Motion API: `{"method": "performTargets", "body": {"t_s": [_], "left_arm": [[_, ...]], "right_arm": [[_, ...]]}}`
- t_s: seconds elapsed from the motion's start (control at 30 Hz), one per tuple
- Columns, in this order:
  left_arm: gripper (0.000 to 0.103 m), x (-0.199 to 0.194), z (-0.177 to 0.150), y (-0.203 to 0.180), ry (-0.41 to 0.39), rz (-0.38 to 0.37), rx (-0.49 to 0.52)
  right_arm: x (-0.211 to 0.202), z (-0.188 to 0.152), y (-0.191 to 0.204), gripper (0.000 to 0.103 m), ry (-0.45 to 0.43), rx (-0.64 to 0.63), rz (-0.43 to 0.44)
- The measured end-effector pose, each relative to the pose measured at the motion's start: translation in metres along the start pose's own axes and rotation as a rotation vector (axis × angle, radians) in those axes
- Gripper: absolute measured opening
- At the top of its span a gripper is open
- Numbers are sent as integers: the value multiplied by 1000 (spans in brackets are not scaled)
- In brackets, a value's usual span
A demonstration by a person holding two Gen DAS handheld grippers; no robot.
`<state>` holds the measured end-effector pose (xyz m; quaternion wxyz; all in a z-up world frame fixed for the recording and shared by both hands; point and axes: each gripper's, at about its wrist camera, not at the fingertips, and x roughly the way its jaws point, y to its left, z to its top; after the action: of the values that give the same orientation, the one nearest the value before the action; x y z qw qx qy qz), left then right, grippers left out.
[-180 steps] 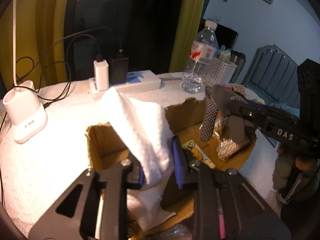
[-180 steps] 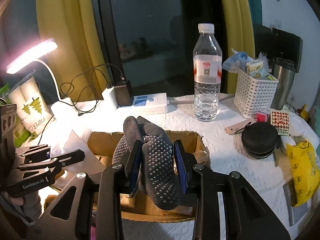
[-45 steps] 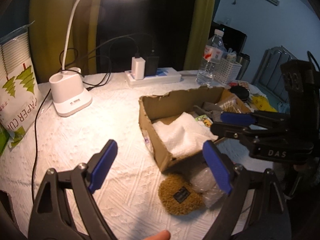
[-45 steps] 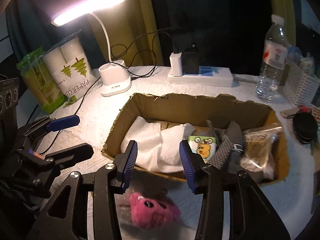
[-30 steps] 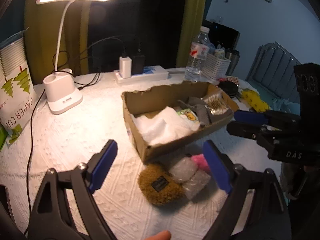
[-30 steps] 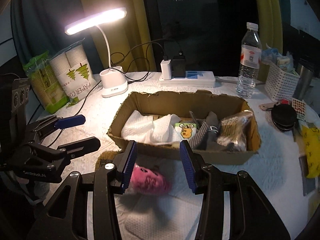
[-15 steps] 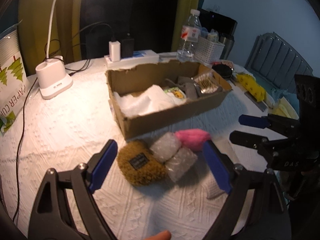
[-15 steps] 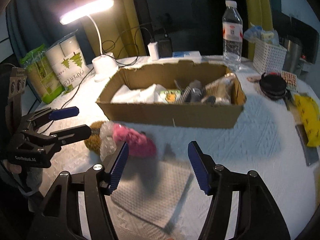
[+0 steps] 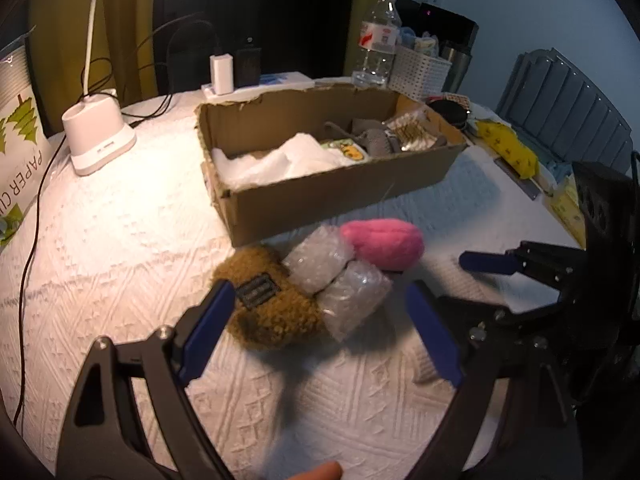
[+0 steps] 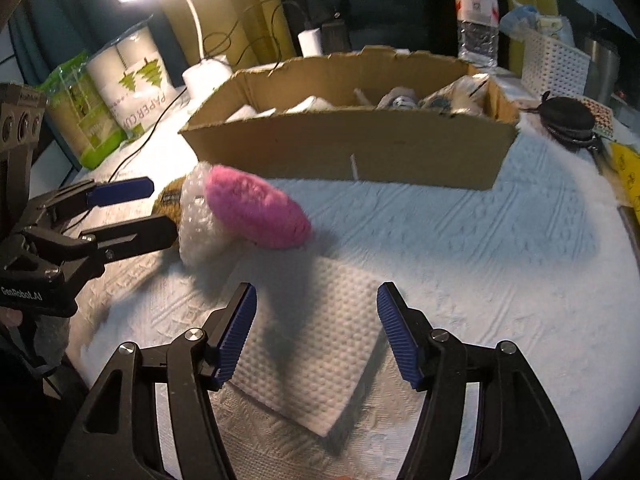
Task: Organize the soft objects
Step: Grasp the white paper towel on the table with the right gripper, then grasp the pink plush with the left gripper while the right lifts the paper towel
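Two lit curtains (image 10: 256, 4), white quilted tablecloth (image 9: 120, 240)

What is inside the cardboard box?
Inside the cardboard box lie a white cloth, a cartoon packet, grey gloves and a crinkly bag. Anything underneath is hidden.

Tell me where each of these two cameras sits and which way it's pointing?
Left wrist: rides the left gripper, looking along its open blue fingers at the brown plush and cardboard box; the right gripper enters at right.
Right wrist: rides the right gripper, looking over the folded paper towel; the left gripper enters at left.
Shared: the box, the pink plush, the bubble wrap.
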<state>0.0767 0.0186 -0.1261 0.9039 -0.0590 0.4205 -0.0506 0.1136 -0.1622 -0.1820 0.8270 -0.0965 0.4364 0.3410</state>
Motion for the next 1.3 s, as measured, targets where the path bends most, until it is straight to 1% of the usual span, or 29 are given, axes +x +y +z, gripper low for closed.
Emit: {"method": "performTargets", "body": {"t_s": [0.03,0.1,0.17,0.23,0.33,0.43,0.5,0.57,0.6,0.63,0.7,0.73,0.77,0.87,0.97,1.3], "left_arm": [[88,1,0,0,2,2,-1],[88,2,-1,2,8,4,-2],[88,3,-3,3,13,4,-4],[88,5,-3,4,16,4,-4],[88,5,-2,5,15,3,-4],[88,5,-2,7,13,4,-8],[88,4,-1,7,10,2,-7],[88,2,0,6,4,1,-1],[88,1,1,5,-1,0,3],[88,0,2,3,-4,-1,8],[88,-2,5,-1,-12,0,20],[88,-3,7,-4,-16,0,30],[88,-3,9,-7,-19,0,38],[88,-4,14,-16,-28,-3,65],[88,-2,21,-27,-33,-2,95],[88,16,36,-64,-29,-3,193]], "right_arm": [[3,-1,2,66,10,-6,3],[5,-3,7,69,11,-34,-20],[8,-4,13,76,12,-62,-36],[10,-6,18,79,7,-93,-51],[14,-9,29,80,5,-151,-110],[14,-9,29,77,4,-157,-112],[13,-9,29,70,1,-166,-108],[11,-10,31,51,-6,-174,-109],[10,-10,30,46,-9,-174,-113],[9,-9,27,36,-11,-169,-122],[6,-9,23,25,-13,-161,-120],[5,-8,19,18,-15,-156,-122],[4,-8,17,15,-15,-152,-121],[0,-8,9,13,-18,-133,-110],[-6,-8,0,13,-26,-111,-120],[-35,-8,-57,13,-97,11,-149]]}}
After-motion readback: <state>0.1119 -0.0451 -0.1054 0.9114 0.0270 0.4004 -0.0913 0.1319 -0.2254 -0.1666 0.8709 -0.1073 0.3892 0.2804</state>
